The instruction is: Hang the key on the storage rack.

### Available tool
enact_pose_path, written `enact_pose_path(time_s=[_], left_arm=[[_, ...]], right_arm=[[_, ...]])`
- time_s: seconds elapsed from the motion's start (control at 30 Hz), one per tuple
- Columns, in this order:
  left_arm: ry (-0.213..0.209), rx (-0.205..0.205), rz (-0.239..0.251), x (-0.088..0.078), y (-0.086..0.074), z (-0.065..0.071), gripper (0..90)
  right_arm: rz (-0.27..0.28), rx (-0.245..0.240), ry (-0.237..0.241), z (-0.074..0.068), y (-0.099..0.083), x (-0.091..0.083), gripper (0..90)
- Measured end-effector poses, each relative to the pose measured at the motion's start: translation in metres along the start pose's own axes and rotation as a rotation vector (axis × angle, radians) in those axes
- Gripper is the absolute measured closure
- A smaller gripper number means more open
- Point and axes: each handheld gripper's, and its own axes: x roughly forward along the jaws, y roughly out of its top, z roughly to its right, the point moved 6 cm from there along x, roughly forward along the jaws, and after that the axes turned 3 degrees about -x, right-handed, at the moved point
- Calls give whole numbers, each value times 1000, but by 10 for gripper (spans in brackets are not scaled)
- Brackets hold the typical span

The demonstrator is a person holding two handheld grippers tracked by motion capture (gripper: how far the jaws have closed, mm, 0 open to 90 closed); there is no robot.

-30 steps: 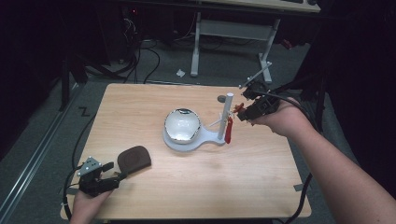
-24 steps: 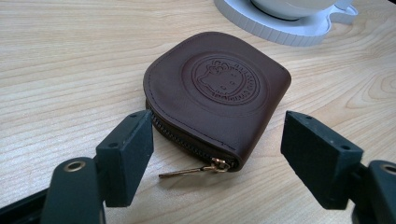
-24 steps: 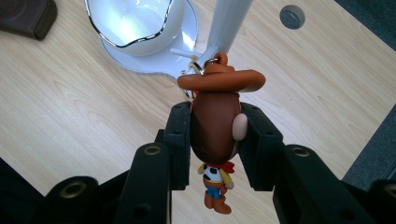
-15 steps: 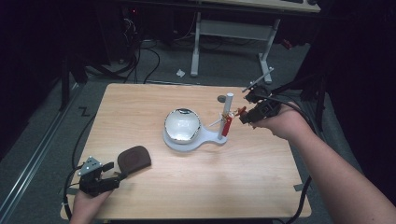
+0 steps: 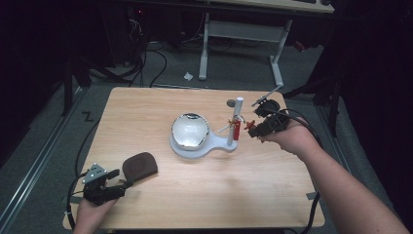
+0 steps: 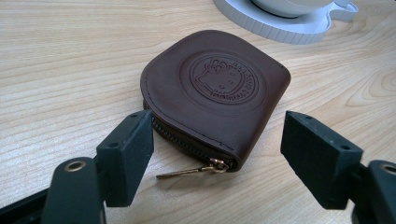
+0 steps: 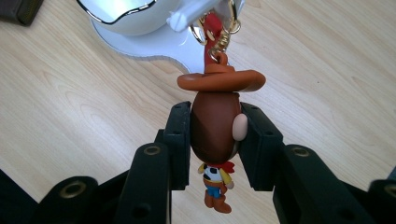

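Observation:
A small cowboy figure keychain (image 7: 215,126) with an orange hat is clamped by its brown head in my right gripper (image 7: 215,140), which is shut on it. Its gold ring (image 7: 223,36) sits at the side arm of a white stand (image 5: 229,144). That stand carries a gold-rimmed white dish (image 5: 190,130) and an upright post (image 5: 237,114). In the high view my right gripper (image 5: 252,127) is just right of the post. A brown zip pouch (image 6: 217,88) lies flat at the front left, and my left gripper (image 6: 217,158) stands open around its zipper corner without touching it.
The wooden table (image 5: 272,195) has bare room in front of and behind the stand. The pouch (image 5: 140,165) and my left gripper (image 5: 114,187) are close to the front left edge. Cables and a white desk frame (image 5: 204,53) occupy the floor beyond the table.
My right hand has sunk a little beside the post with the figure still in its grip. The left hand and the pouch have stayed put.

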Motion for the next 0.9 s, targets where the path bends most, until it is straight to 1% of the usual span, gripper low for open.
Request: enact_pose_path(time_s=[0.07,0.43,0.47,0.5,0.63,0.7,0.73,0.77,0.83,0.9], left_arm=[[0,-1,1,0,0,0,260],[2,2,-2,0,0,0,260],[2,1,-2,0,0,0,260],[2,1,-2,0,0,0,260],[2,1,-2,0,-1,0,260],[2,0,-2,1,-1,0,259],[2,0,-3,1,-1,0,259],[2,1,-3,1,-1,0,260],[3,2,-4,1,0,0,259],[3,3,-4,2,0,0,259]], right_arm=[[1,-1,9,1,-2,6,669],[12,44,43,7,-11,41,666],[7,65,46,6,-12,45,665],[17,48,50,7,-12,48,664],[38,64,61,8,-11,58,658],[41,71,66,8,-11,60,626],[47,70,68,8,-11,61,590],[44,78,64,8,-11,60,565],[50,84,72,8,-12,59,556],[54,78,65,9,-14,57,552]])
